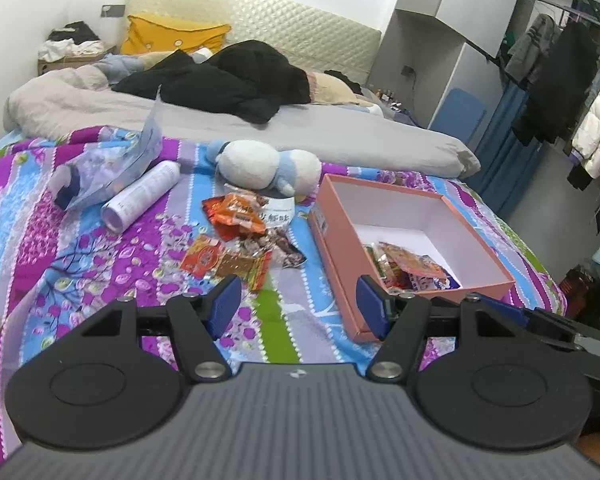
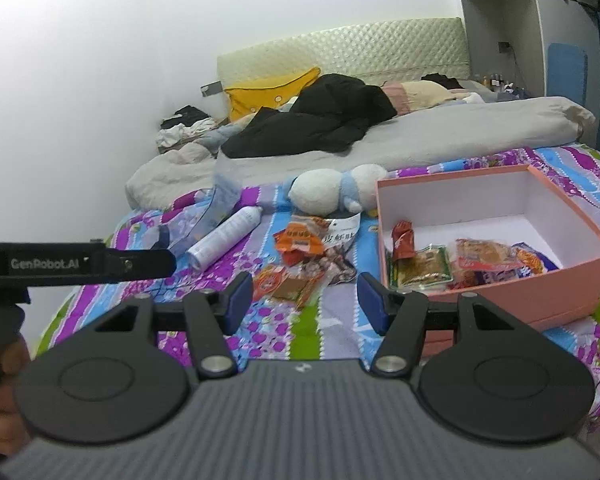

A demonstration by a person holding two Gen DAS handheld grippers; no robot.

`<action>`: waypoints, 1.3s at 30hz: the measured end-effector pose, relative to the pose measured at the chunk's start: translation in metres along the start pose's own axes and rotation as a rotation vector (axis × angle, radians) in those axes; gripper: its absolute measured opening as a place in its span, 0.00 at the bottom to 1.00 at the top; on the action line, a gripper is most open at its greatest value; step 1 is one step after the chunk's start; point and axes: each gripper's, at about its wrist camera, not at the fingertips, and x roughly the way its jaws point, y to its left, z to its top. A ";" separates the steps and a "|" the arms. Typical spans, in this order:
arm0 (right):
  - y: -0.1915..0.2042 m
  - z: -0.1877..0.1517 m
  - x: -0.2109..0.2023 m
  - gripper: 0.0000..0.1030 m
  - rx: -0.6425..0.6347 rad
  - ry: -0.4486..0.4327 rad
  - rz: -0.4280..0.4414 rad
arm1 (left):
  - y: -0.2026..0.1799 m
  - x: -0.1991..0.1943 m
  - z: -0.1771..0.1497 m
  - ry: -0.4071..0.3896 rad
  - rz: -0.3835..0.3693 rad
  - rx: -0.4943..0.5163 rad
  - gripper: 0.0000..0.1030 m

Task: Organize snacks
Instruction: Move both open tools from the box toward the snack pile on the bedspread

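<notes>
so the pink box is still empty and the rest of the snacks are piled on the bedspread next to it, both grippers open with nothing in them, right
Not quite: the pink box is not empty. The right wrist view shows several snack packets already lying in it. The rest holds: more snacks lie piled on the bedspread beside it, and the left gripper and right gripper are open and hold nothing.

White walls [image 2: 100, 60], evenly lit. Bed [image 1: 320, 136] with cream quilted headboard [image 1: 280, 28]; yellow pillow [image 1: 172, 36] against headboard, black clothes [image 1: 228, 80] on grey duvet [image 1: 340, 136] before it. Grey cabinet [image 1: 440, 40] right of headboard; clothes rack [image 1: 572, 80] farther right.
</notes>
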 end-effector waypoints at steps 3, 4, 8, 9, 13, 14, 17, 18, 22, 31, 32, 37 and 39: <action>0.006 -0.008 0.001 0.58 0.008 0.004 0.012 | 0.007 -0.002 -0.009 0.002 0.013 -0.014 0.67; 0.007 -0.010 0.002 0.58 0.007 0.006 0.015 | 0.009 -0.003 -0.012 0.001 0.013 -0.019 0.67; 0.015 -0.017 0.005 0.58 -0.012 0.019 0.022 | 0.014 -0.002 -0.019 -0.002 0.028 -0.022 0.67; 0.016 -0.019 0.006 0.59 -0.015 0.020 0.022 | 0.015 -0.002 -0.021 -0.006 0.028 -0.024 0.67; 0.018 -0.029 0.006 0.58 -0.022 0.014 0.017 | 0.018 -0.001 -0.029 -0.014 0.033 -0.027 0.67; 0.018 -0.032 0.006 0.58 -0.024 0.014 0.016 | 0.019 0.000 -0.031 -0.014 0.038 -0.028 0.67; 0.018 -0.041 0.008 0.58 -0.033 0.025 0.021 | 0.024 0.002 -0.041 -0.002 0.047 -0.038 0.67; 0.018 -0.043 0.008 0.58 -0.034 0.028 0.027 | 0.025 0.002 -0.043 0.001 0.051 -0.040 0.67; 0.020 -0.051 0.009 0.58 -0.042 0.037 0.033 | 0.029 0.001 -0.054 0.008 0.062 -0.052 0.67; 0.023 -0.050 0.021 0.58 -0.090 0.040 0.046 | 0.044 0.018 -0.053 0.016 0.059 -0.089 0.67; 0.022 -0.048 0.022 0.58 -0.103 0.032 0.041 | 0.045 0.022 -0.051 0.017 0.058 -0.087 0.67; 0.017 -0.034 0.042 0.58 -0.121 0.020 0.030 | 0.053 0.047 -0.038 0.010 0.053 -0.101 0.67; 0.018 -0.033 0.054 0.58 -0.132 0.023 0.031 | 0.057 0.058 -0.033 0.007 0.051 -0.103 0.67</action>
